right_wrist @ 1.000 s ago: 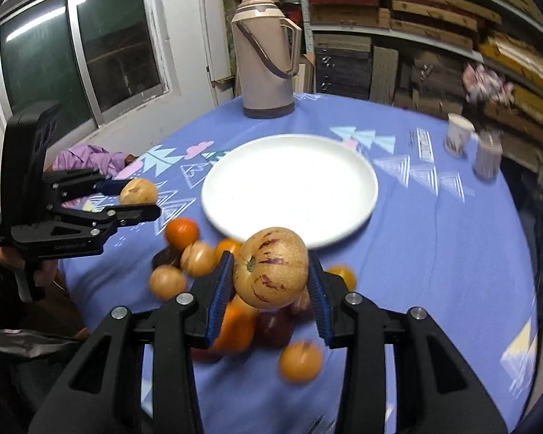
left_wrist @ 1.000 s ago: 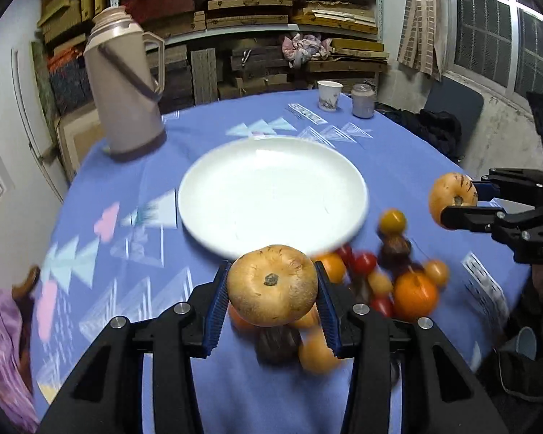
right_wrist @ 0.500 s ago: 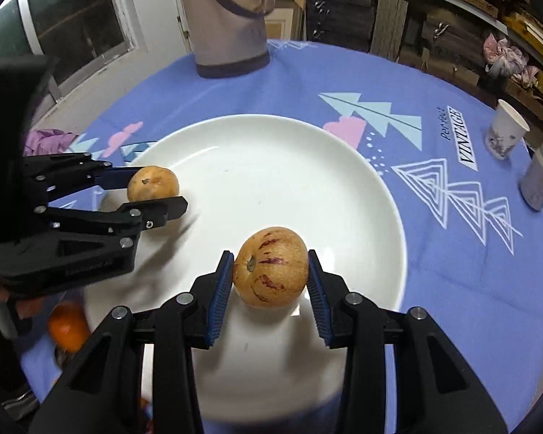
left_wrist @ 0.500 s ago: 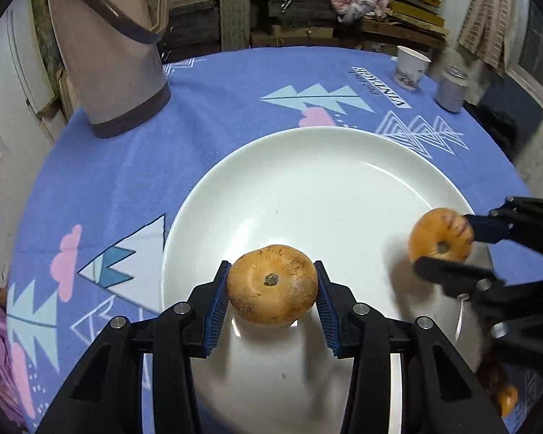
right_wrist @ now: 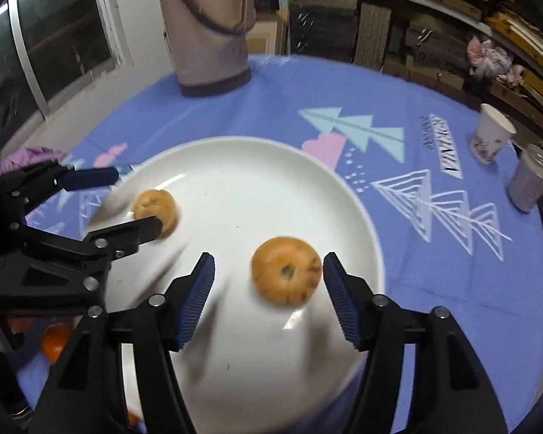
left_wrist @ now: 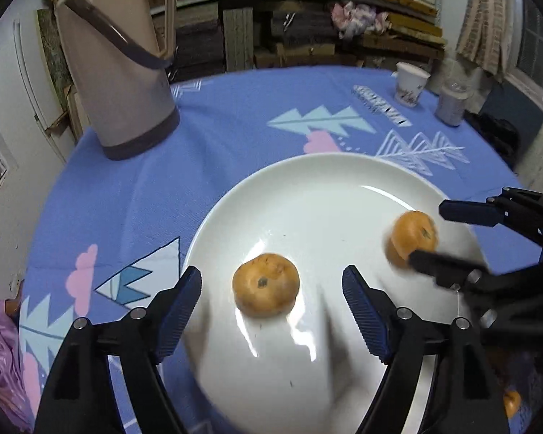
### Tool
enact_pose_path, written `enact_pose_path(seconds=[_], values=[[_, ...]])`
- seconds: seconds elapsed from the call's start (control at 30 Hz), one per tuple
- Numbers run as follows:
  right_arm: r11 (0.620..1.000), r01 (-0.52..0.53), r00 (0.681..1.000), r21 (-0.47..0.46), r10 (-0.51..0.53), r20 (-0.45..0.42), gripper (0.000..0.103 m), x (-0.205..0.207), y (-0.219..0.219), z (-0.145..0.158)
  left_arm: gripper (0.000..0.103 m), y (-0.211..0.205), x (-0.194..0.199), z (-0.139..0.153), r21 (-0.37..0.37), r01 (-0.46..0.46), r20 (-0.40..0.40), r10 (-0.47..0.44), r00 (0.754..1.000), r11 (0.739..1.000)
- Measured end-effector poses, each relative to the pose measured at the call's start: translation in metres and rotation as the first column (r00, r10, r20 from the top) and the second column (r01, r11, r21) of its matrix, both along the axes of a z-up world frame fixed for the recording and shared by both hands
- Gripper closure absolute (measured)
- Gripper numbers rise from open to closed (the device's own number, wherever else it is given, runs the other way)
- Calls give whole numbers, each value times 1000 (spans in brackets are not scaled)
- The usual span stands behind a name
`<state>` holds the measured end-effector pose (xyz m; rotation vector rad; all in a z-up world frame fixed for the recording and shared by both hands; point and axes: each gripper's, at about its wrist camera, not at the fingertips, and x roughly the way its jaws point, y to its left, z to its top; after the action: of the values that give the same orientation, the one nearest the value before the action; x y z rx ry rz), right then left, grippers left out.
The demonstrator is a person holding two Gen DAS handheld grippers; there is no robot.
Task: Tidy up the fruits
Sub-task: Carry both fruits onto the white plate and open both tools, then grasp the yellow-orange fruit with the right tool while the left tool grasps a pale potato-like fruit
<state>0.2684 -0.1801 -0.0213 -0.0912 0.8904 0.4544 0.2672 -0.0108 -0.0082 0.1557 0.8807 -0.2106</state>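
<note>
A white plate lies on the blue patterned tablecloth. My left gripper hangs over the plate's left part, jaws opening. A round tan fruit rests on the plate between its pads, and neither pad touches it. My right gripper is over the plate's right part, jaws opening too. A tan fruit with purplish streaks lies on the plate between its pads, closer to the right pad and blurred.
A tall beige thermos stands at the far left of the table. A paper cup and a small jar stand at the far right. An orange fruit lies on the cloth near the plate's front edge.
Both grippers carried their fruits from above the pile to over the plate and sank a little. Both have now spread their jaws, and the fruits lie on the plate.
</note>
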Motion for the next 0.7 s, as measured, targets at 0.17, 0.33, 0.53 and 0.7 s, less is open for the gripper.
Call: enact_pose_path(seconds=[0.17, 0.33, 0.53, 0.7], values=[[994, 52, 992, 93, -62, 109, 19, -55, -37, 28, 10, 11, -44, 16, -11, 17, 52, -16, 999, 1000], [987, 69, 986, 146, -89, 139, 9, -121, -65, 33, 5, 21, -96, 17, -2, 14, 90, -14, 996, 1000], [992, 45, 992, 117, -58, 116, 9, -198, -76, 16, 4, 34, -149, 7, -30, -15, 70, 17, 997, 999], [1000, 12, 994, -9, -11, 111, 12, -250, -73, -5, 4, 44, -176, -4, -78, -46, 31, 49, 998, 996]])
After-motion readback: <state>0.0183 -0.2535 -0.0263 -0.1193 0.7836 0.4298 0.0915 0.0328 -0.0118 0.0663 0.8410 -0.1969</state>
